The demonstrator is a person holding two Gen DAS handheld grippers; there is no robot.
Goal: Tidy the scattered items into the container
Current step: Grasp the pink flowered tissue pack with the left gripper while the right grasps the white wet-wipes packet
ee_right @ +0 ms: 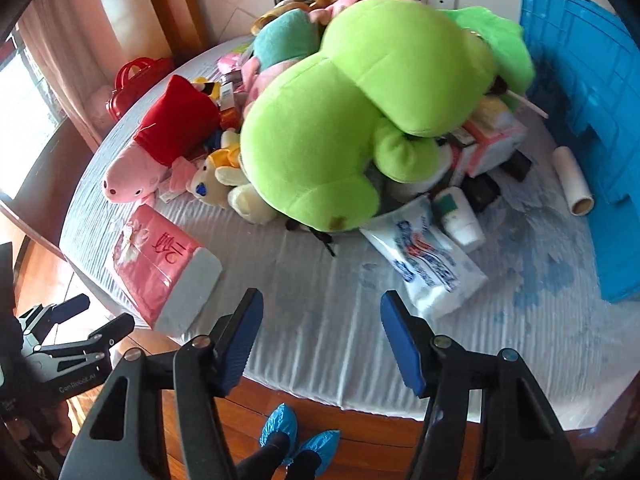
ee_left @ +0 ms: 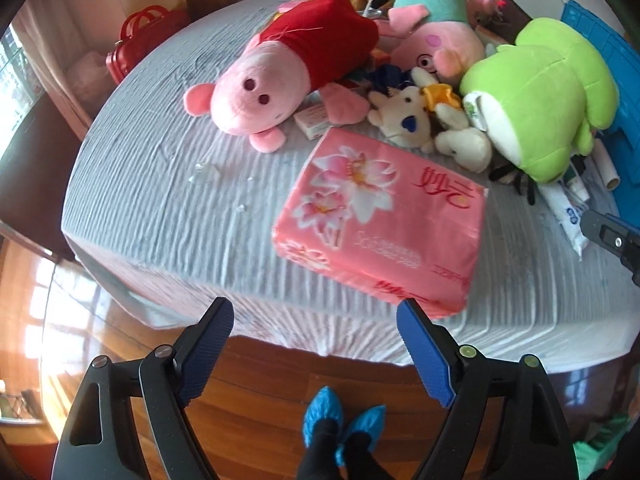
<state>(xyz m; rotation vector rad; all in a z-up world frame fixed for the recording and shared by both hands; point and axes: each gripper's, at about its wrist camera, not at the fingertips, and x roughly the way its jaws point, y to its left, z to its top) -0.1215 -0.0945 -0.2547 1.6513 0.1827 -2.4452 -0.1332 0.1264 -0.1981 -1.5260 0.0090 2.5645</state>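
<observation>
Both the left gripper (ee_left: 314,354) and the right gripper (ee_right: 322,344) hang with jaws apart and empty over the near edge of the surface (ee_left: 160,208), probably to reach the pink tissue pack (ee_left: 380,224) and the toothpaste tube (ee_right: 428,264), while the blue container (ee_right: 592,120) stands at the far right.

Glossy wooden floor (ee_left: 256,380) reflects window light; pink curtain (ee_right: 52,52) hangs left.

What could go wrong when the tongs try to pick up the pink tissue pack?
The pink flowered tissue pack lies near the white-clothed table's edge, so a nudge might push it off. It looks wider than the open left tongs, so they might slip. The big green plush frog sits atop a pile and may topple.
</observation>
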